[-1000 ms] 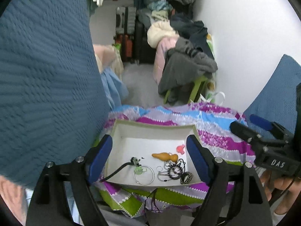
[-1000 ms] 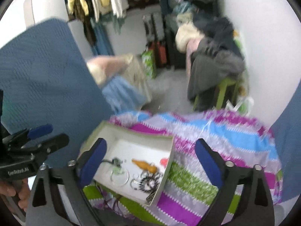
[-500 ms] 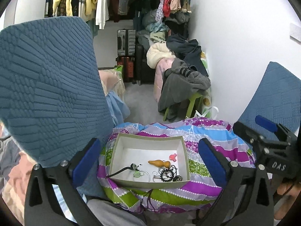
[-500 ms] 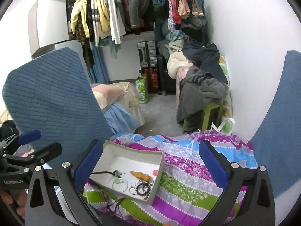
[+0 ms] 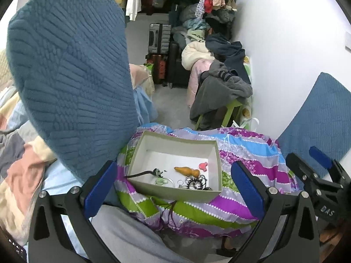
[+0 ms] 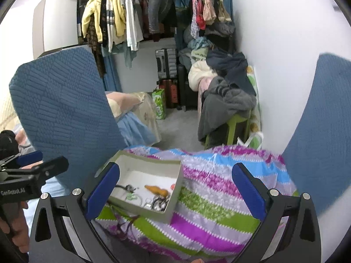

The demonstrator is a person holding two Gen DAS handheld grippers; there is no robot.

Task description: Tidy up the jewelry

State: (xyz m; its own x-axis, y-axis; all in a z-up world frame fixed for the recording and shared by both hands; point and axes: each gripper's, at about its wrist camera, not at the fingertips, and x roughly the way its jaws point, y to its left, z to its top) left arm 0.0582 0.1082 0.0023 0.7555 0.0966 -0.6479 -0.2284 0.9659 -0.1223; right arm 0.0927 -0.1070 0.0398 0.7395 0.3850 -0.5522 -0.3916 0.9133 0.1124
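Left wrist view: the left gripper (image 5: 173,188) has just been opening, now wide and empty, with the box (image 5: 151,191) of jewelry (image 5: 193,178) ahead between its jaws. The right gripper (image 6: 175,188), wide and empty too, has the box off left.

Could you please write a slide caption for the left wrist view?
Open left tongs above a shallow box of jewelry on a striped cushion.
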